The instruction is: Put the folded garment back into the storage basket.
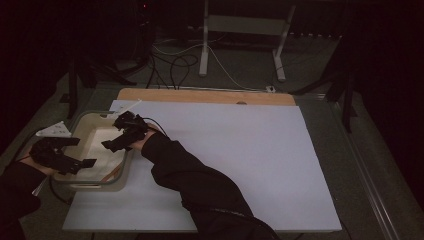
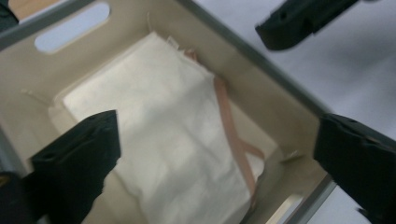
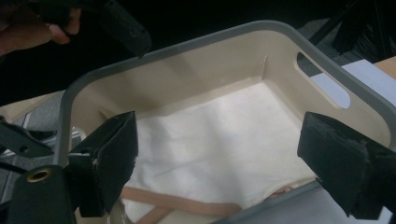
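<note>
A beige bin with a grey rim point(image 1: 82, 116) stands at the left end of the white board. Flat on its bottom lies a folded cream cloth point(image 2: 168, 135) with a tan strap point(image 2: 233, 135) along one edge. My left gripper point(image 1: 80, 151) hovers over the bin's near left corner, open, the cloth below its jaws and untouched point(image 2: 217, 140). Over the bin's right rim my right gripper point(image 1: 116, 132) is also open, looking down at the same cloth point(image 3: 219, 135) with nothing between its pads point(image 3: 222, 142). Each gripper view shows a jaw of the other gripper at its top edge.
The white board point(image 1: 240, 150) covers most of a wooden table point(image 1: 200, 95) and lies bare to the right of the bin. Behind the table are white metal stand legs point(image 1: 205, 45) and loose cables point(image 1: 175, 65) on a dark floor. My right sleeve point(image 1: 195, 180) crosses the board's front.
</note>
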The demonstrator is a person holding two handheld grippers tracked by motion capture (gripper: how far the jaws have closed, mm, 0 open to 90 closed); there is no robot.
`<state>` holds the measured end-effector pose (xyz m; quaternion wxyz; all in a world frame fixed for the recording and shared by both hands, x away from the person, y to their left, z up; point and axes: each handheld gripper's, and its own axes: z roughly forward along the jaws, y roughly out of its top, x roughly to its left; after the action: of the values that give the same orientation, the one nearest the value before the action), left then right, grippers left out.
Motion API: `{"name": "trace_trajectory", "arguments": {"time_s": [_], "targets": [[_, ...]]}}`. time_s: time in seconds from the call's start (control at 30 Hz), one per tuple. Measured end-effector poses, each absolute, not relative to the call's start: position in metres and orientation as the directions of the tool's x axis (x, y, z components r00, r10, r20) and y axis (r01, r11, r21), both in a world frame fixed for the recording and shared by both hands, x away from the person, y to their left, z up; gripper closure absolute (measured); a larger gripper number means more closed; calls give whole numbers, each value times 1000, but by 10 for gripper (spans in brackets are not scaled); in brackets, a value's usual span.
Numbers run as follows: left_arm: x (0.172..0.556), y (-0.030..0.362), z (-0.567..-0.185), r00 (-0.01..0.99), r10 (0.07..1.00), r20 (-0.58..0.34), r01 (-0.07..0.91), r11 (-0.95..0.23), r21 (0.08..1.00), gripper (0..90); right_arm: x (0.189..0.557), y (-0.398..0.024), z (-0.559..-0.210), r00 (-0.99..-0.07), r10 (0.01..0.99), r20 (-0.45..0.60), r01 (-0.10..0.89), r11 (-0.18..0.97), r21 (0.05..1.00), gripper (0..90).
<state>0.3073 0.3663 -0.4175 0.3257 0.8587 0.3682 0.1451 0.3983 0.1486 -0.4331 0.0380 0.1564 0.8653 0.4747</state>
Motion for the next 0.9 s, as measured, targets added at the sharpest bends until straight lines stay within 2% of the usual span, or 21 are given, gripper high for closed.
{"name": "trace_trajectory", "arguments": {"time_s": [0.43,0.9], "targets": [[307,345,-410,718,696,16,503,-535,679,7,397,125,-431,-958,285,43,190,511,838,100],[318,310,-410,767,641,7,482,-584,654,6,397,95,-429,-956,289,48,196,508,839,100]]}}
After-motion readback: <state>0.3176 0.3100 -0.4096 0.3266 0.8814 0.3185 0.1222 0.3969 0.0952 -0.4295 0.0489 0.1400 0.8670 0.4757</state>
